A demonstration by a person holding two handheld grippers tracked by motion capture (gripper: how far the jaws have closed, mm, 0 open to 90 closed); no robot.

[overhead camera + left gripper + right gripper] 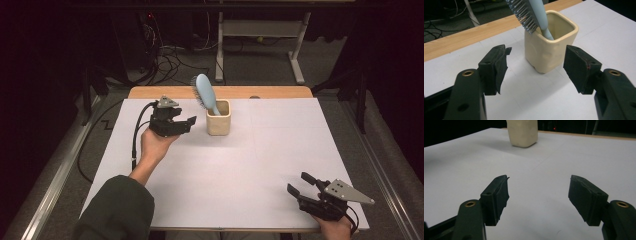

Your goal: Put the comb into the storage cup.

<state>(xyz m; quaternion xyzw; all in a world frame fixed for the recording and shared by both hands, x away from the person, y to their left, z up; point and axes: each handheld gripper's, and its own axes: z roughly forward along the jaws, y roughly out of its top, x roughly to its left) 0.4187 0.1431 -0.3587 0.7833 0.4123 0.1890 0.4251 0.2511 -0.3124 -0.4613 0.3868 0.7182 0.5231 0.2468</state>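
A cream square cup (218,118) (551,42) (522,132) stands on the white table top (250,165) toward the back. A light-blue hairbrush (205,92) (531,13) leans in it, handle down, bristles facing left. My left gripper (189,122) (537,67) is open just left of the cup, with nothing between its jaws. My right gripper (299,184) (539,197) is open near the table's front right corner, far from the cup, and holds nothing.
A wooden strip (220,92) runs along the table's far edge. Beyond it lie floor cables (170,55) and a white desk frame (260,35). The white sheet between the grippers is bare.
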